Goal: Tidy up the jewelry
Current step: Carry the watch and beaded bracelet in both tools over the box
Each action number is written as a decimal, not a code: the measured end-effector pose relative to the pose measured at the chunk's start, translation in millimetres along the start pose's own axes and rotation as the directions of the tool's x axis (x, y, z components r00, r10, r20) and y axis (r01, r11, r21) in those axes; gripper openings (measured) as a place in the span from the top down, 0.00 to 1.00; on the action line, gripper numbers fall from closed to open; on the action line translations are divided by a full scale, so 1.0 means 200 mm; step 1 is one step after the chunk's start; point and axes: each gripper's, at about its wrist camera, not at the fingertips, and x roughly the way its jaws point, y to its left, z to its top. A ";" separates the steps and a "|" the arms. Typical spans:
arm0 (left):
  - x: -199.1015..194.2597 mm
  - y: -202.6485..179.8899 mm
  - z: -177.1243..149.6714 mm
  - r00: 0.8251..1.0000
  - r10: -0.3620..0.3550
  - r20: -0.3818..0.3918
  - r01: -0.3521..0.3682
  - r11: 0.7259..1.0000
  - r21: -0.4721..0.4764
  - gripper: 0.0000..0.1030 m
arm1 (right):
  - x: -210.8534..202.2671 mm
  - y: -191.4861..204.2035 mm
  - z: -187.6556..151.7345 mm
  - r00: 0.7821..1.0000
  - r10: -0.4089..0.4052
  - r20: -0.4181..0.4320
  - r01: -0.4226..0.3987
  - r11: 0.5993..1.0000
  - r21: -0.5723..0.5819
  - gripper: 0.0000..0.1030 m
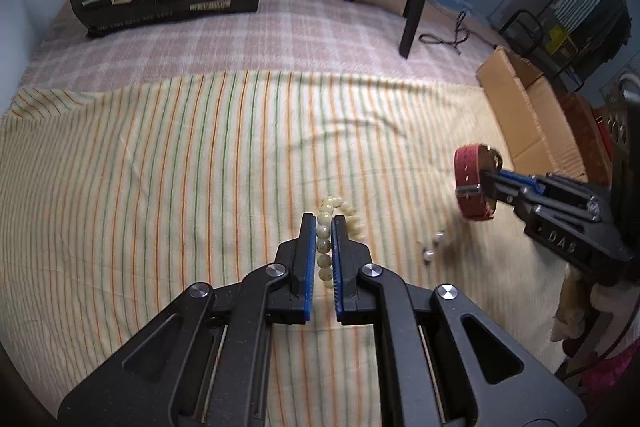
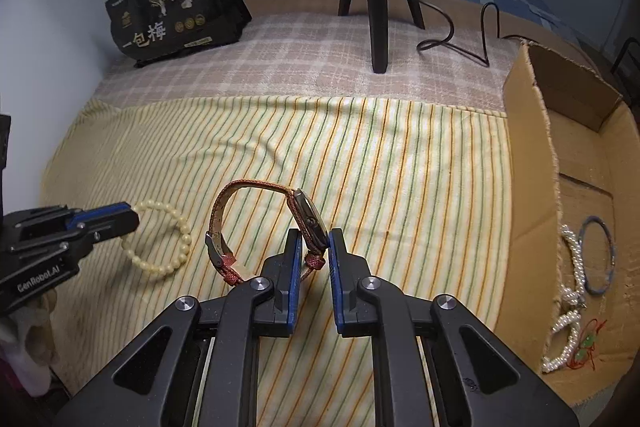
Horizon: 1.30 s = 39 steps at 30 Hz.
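watch (image 2: 310, 223) on edge, strap (image 2: 248, 187) arching left

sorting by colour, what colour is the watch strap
The watch strap is reddish-brown, clearest in the right wrist view.

- Beaded bracelet (image 2: 160, 239) between the closed jaws of the left gripper (image 1: 324, 227), over the striped cloth (image 2: 360, 155).
- Watch (image 2: 308, 223) clamped in the right gripper (image 2: 314, 247), to the right of the bracelet.
- Small loose beads (image 1: 434, 245) on the cloth between the two.
- Cardboard box (image 2: 532, 147) at the cloth's right edge, with a pearl strand (image 2: 572, 291) and a ring bangle (image 2: 598, 255) inside.
- Tripod (image 2: 376, 7) and bag (image 2: 172, 11) behind, on the checked blanket (image 2: 280, 67).
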 end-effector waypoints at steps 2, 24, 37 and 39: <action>-0.04 -0.01 0.00 1.000 -0.012 0.016 0.012 1.000 -0.003 0.95 | -0.04 0.01 -0.02 1.000 -0.006 0.011 0.006 1.000 -0.009 0.89; -0.36 -0.38 -0.03 0.979 -0.133 0.157 0.118 0.988 0.099 0.95 | -0.50 -0.22 -0.25 0.989 -0.077 0.129 0.080 0.997 -0.018 0.89; -0.31 -0.73 0.00 0.965 -0.209 0.157 0.176 0.964 0.201 0.95 | -0.72 -0.52 -0.36 0.971 -0.160 0.178 0.154 0.987 0.048 0.89; -0.31 -0.78 0.02 0.962 -0.221 0.159 0.186 0.960 0.211 0.95 | -0.74 -0.56 -0.37 0.969 -0.170 0.180 0.162 0.985 0.059 0.89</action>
